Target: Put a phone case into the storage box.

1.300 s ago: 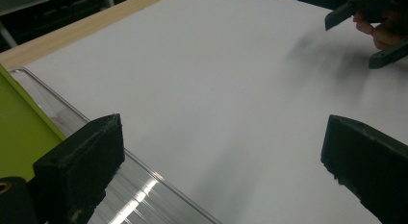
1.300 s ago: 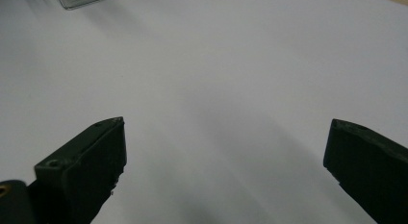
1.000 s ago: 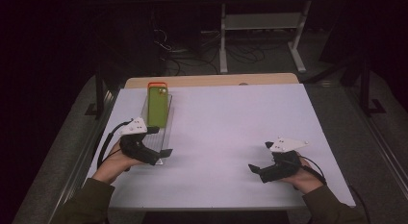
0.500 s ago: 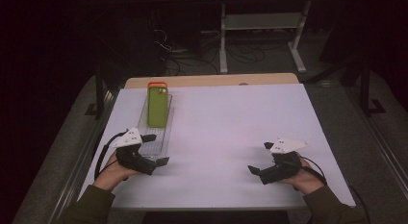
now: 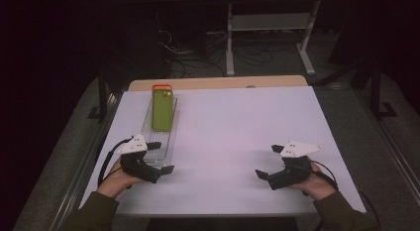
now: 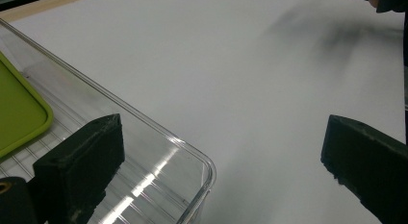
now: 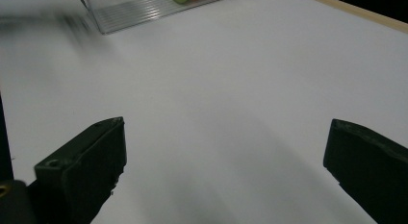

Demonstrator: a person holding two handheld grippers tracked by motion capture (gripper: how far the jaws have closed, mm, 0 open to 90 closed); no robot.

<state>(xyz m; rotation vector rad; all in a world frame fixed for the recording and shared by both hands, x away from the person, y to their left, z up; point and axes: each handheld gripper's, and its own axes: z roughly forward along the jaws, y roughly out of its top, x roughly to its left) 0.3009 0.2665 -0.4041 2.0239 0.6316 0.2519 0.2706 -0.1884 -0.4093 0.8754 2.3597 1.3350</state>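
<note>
A white worktop [image 5: 237,127] carries a clear tray [image 5: 159,137] near its left edge; bare wood shows along the far edge.

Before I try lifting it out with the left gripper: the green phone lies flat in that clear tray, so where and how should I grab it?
Probably across its long edges, from above. The green phone lies flat, lengthwise in the narrow clear tray, so there is no underside to reach. The near end faces the left gripper, whose jaws stand open at the tray's near corner.

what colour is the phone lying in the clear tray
Lime green with an orange rim: the phone in the clear tray shows best in the high view.
</note>
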